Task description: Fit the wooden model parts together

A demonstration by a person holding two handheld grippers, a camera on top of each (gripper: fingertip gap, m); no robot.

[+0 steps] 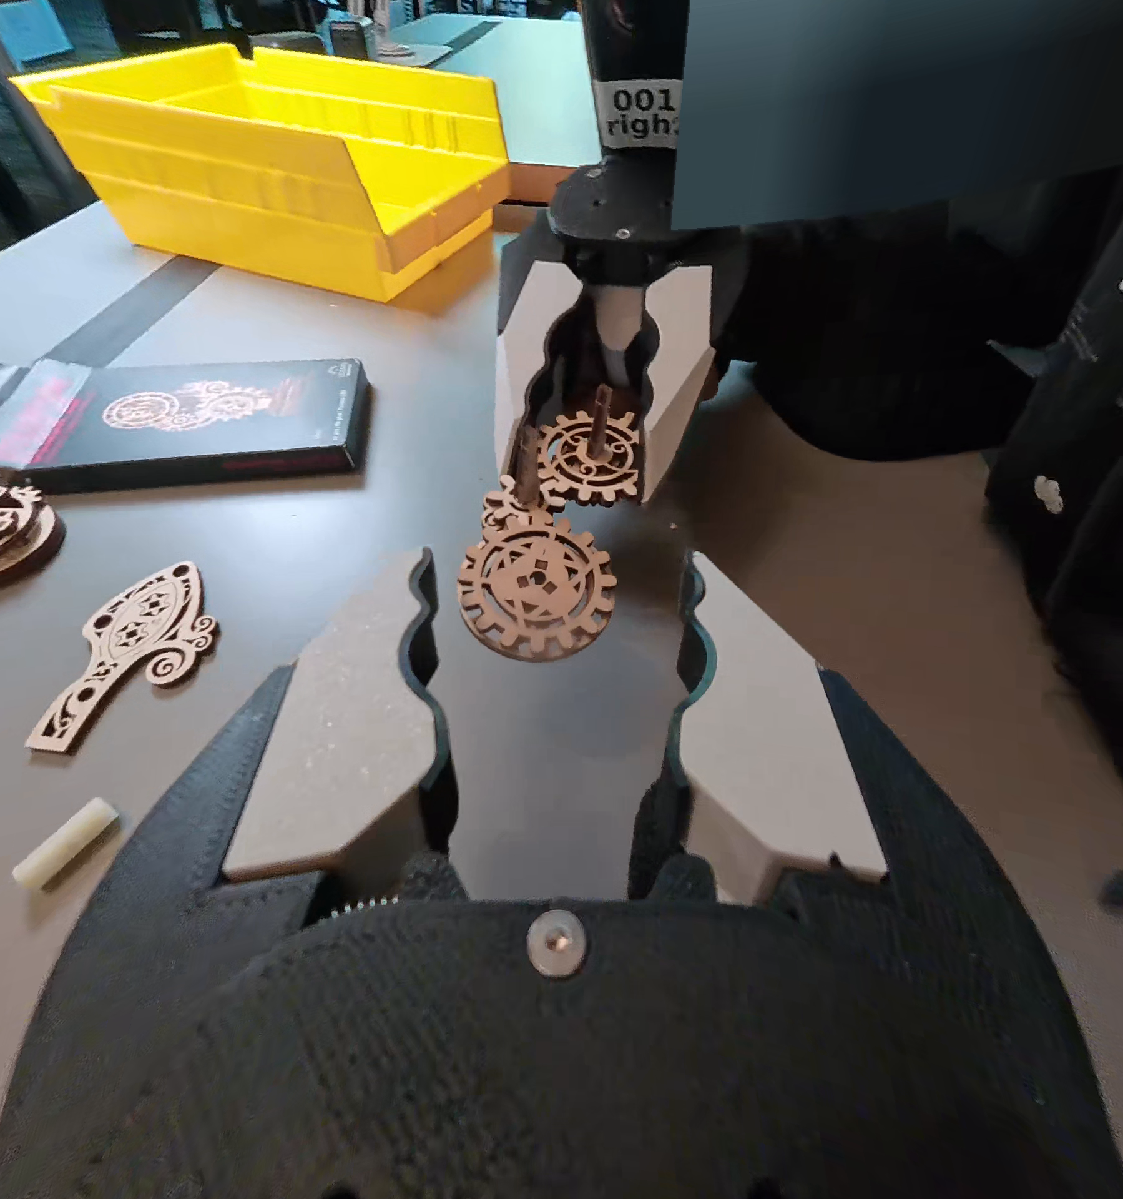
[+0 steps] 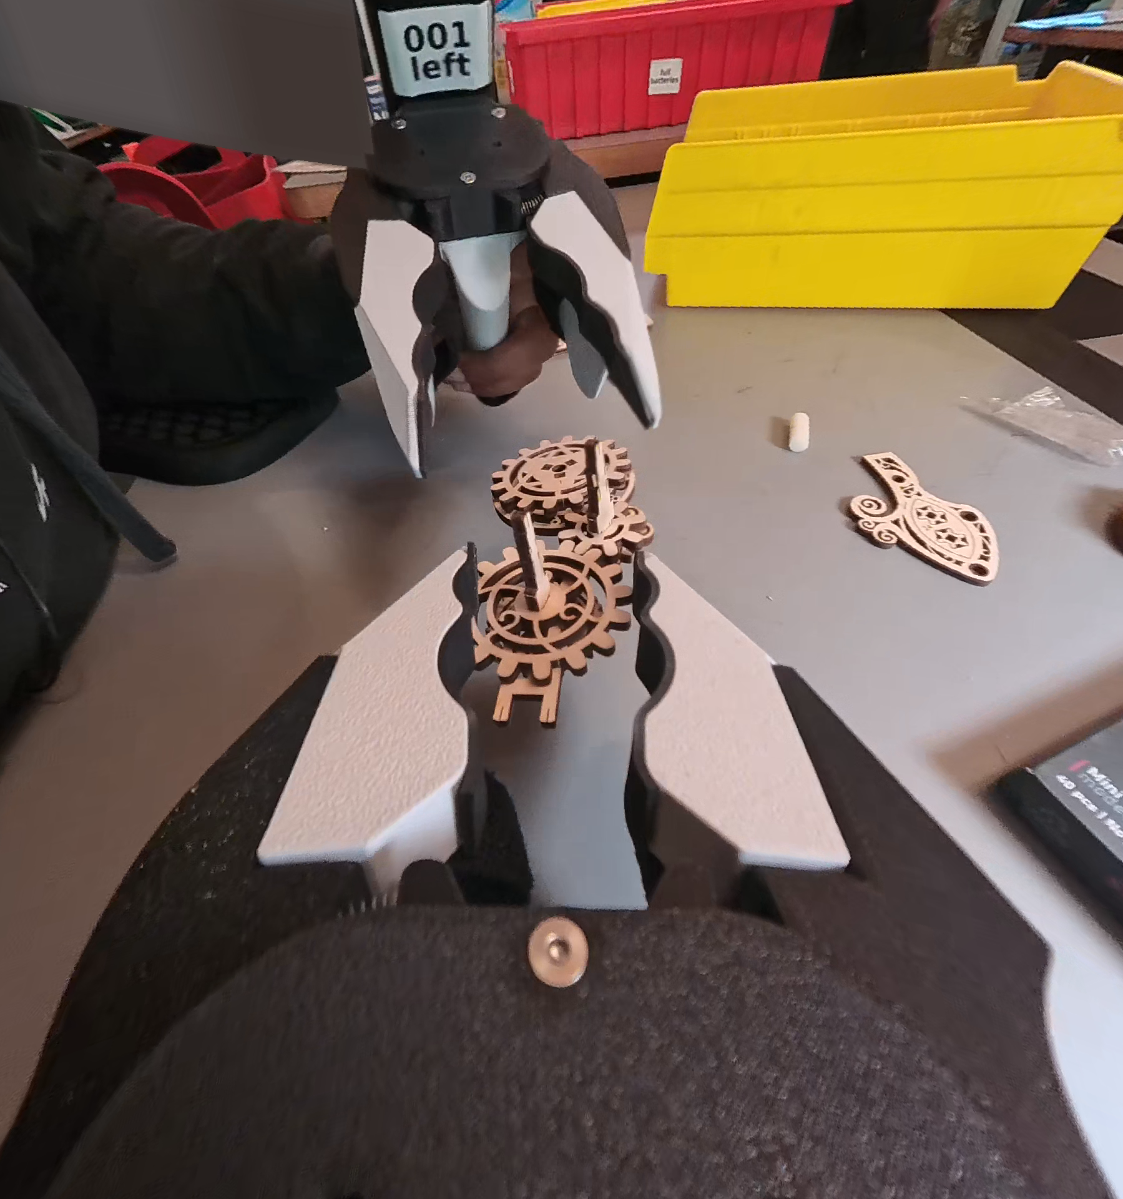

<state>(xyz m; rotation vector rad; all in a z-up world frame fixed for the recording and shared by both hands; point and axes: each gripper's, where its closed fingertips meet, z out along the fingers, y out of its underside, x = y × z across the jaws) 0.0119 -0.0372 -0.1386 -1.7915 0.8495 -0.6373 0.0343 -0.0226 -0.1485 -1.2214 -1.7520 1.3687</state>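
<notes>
Wooden gear assy (image 2: 555,571), flat on table (image 2: 805,616)

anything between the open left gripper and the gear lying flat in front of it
Nothing visible. The left gripper is open, and the flat gear lies just past its fingertips with only bare table between. The right gripper with the other gear sits beyond it.
</notes>
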